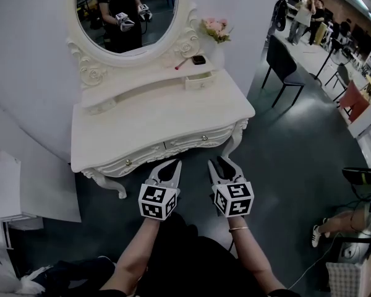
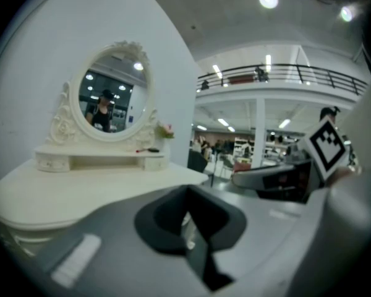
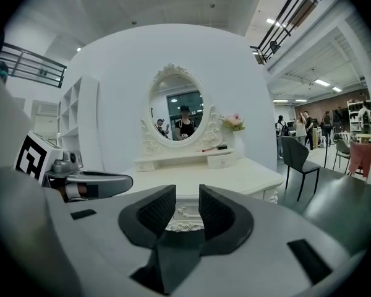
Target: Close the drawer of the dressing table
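No legible text or numbers

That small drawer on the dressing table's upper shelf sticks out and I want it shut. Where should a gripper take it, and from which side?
Take the small drawer by its front panel, coming from the dressing table's front: it juts forward from the shelf, so it should slide back toward the mirror.

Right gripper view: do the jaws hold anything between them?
No, the right gripper has its jaws apart, and only the table beyond shows through the gap.
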Demonstrator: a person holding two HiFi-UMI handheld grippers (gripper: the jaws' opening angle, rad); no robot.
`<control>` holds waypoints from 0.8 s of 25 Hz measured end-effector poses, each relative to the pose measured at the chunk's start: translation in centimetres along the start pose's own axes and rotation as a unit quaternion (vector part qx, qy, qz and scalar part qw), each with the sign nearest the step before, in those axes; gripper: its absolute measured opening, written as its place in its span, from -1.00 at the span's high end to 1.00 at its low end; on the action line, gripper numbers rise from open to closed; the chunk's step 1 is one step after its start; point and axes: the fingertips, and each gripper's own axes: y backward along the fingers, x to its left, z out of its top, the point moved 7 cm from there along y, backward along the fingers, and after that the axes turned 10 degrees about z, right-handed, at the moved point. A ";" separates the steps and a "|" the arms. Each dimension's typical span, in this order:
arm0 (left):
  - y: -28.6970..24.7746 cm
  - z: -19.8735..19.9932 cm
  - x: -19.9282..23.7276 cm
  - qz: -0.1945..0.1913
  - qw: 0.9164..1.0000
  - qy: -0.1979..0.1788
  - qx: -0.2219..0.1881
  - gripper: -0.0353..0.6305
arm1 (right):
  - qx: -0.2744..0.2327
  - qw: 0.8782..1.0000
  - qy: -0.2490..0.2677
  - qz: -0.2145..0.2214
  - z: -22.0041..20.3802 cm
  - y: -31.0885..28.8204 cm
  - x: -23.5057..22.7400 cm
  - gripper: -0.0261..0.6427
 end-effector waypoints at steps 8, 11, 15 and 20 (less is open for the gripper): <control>-2.9 0.7 1.5 -0.005 1.000 0.004 0.001 0.88 | 0.013 1.000 -0.007 -0.004 0.2 -2.7 -1.7 0.58; -4.8 0.8 2.4 -0.007 1.000 0.007 0.003 0.88 | 0.017 1.000 -0.006 -0.008 0.6 -4.4 -2.7 0.58; -8.3 1.6 3.9 -0.012 1.000 0.011 0.004 0.88 | 0.020 1.000 -0.005 -0.013 1.5 -7.3 -4.7 0.58; -13.1 3.1 6.1 -0.023 1.000 0.015 0.003 0.88 | 0.027 0.999 -0.006 -0.022 3.2 -11.6 -7.3 0.58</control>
